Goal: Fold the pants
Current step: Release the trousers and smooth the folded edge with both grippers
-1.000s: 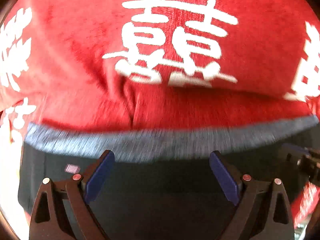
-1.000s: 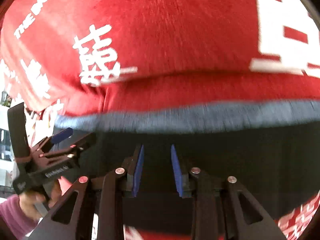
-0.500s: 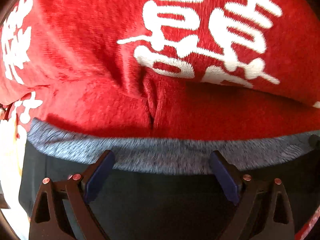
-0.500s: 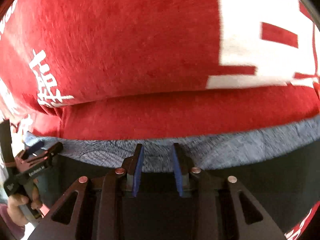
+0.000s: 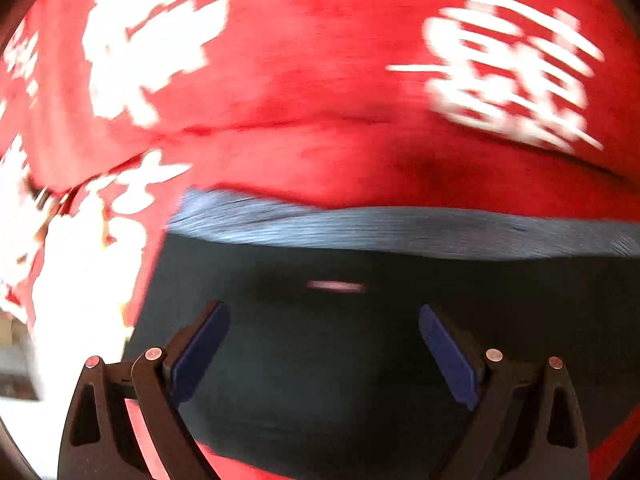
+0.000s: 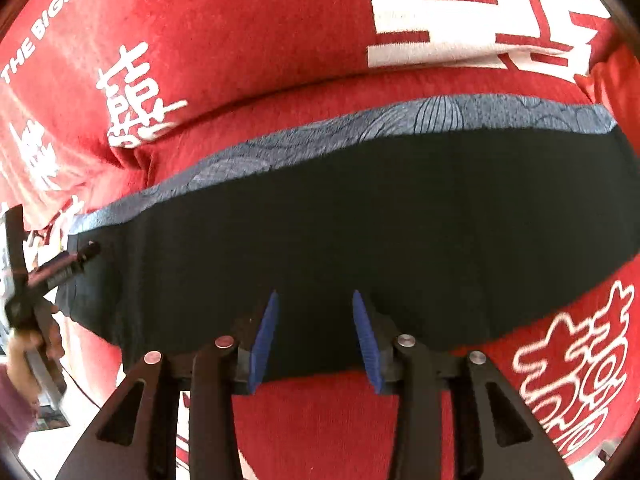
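Note:
Black pants (image 6: 360, 232) with a grey patterned waistband (image 6: 400, 120) lie flat and folded on a red blanket with white characters. In the left wrist view the pants (image 5: 340, 340) fill the lower half, the waistband (image 5: 400, 228) across the middle. My left gripper (image 5: 324, 320) is wide open and empty, above the black fabric. My right gripper (image 6: 314, 308) is open with a narrower gap, empty, over the near edge of the pants. The left gripper also shows at the pants' left end in the right wrist view (image 6: 76, 260).
The red blanket (image 6: 240, 40) covers the whole surface around the pants, with soft ridges behind the waistband. The person's hand (image 6: 24, 352) holds the left gripper at the left edge. A pale floor area shows at the far left (image 5: 16, 360).
Both grippers have pulled back from the waistband toward the near edge of the pants. The left view has shifted toward the pants' left end. Both stay open and empty.

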The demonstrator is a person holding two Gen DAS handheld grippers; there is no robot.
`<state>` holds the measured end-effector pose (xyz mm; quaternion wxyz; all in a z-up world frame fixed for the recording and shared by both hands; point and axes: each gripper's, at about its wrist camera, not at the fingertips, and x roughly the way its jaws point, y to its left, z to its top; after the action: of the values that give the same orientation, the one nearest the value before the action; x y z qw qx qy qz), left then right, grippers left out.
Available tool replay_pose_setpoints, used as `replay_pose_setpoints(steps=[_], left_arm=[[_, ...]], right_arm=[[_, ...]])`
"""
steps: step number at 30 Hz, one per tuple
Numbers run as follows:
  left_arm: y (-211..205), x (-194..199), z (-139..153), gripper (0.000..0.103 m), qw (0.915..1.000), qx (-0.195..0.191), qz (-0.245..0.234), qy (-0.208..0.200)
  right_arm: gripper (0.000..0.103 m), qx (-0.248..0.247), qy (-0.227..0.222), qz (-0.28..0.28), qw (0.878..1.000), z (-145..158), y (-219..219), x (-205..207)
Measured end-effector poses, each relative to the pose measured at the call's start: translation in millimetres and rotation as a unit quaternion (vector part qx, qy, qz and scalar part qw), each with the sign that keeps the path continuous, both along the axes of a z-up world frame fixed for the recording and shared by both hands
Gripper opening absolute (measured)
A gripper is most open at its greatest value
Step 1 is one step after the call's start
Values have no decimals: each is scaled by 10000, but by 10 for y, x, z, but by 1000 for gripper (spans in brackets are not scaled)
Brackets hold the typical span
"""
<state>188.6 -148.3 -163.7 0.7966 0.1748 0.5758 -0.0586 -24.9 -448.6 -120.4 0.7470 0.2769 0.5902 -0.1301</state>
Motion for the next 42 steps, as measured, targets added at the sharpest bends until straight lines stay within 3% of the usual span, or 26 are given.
replay_pose_setpoints(steps=[4,7,12,18,27,33,42], left_arm=[[571,-79,-189,97,9989,309,350,97],[793,-242,-174,97,9991,76,388,138],[887,-341,-198,98,9994,85,323,117],[745,-498,-4,98,9993,184,174,261],[-121,-1154,104,98,9946,-117,-722,742],[-720,-1418,107,98,9894,-196,-946,1084],[-1528,-1755,172,98,9825,-120,-1401,1218]], right_arm=[[45,-2,26,42,10000,-12,150,38],[45,-9,38,71,10000,-5,205,97],[45,-64,84,139,9998,30,235,63],[45,-2,82,149,9999,121,300,-54],[47,385,208,-87,9990,106,353,-434],[48,532,285,-293,9977,74,245,-720],[55,719,337,-820,9935,50,-120,-1190]])
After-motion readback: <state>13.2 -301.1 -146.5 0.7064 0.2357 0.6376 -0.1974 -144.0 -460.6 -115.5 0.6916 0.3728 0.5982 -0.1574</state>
